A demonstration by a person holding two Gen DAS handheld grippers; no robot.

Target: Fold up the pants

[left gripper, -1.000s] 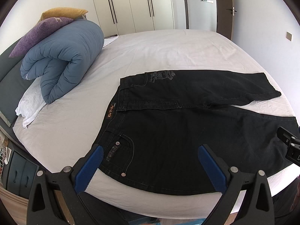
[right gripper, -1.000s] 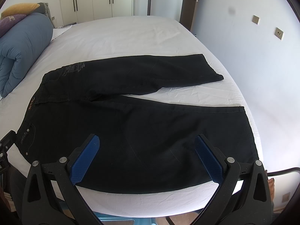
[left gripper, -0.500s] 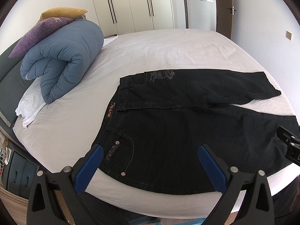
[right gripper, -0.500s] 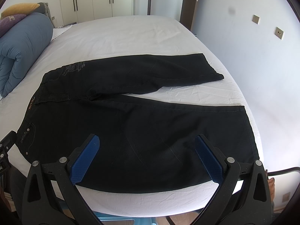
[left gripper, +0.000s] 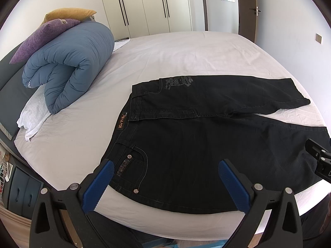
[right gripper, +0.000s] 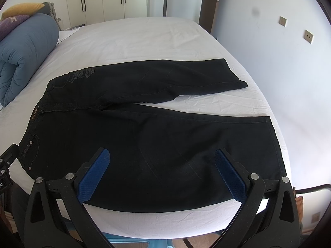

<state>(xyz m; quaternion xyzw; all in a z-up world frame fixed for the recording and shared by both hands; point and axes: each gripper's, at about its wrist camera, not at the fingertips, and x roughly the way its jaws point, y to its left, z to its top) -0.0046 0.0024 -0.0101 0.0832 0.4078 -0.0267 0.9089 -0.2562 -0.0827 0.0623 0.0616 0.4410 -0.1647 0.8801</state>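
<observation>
Black pants lie flat on the white bed, waistband to the left, both legs spread to the right in a V. They also show in the right wrist view. My left gripper is open and empty, held above the near edge by the waist and front pocket. My right gripper is open and empty, above the near leg at the bed's front edge. Each gripper's body shows at the edge of the other's view.
A rolled blue duvet with purple and yellow pillows sits at the bed's left end. White wardrobes and a door stand behind. A wall runs close along the right side of the bed.
</observation>
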